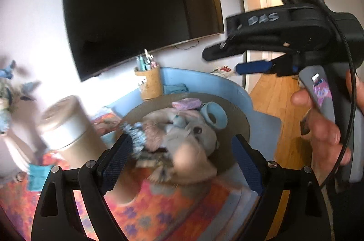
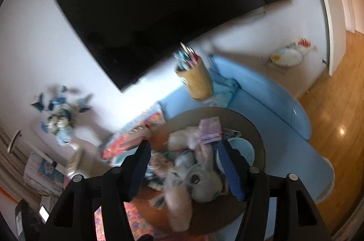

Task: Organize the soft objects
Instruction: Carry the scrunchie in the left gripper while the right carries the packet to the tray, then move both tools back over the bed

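**Soft toys gathered in a round basket**

Left tongs (image 1: 179,163), jaws apart and empty, hover over the plush pile (image 1: 182,138) heaped in the basket (image 1: 238,113) on the desk (image 1: 266,124); right tongs (image 2: 184,168), likewise apart, frame the same pile for picking.

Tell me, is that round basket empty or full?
Full: the basket is heaped with soft toys, a grey plush lying on top.
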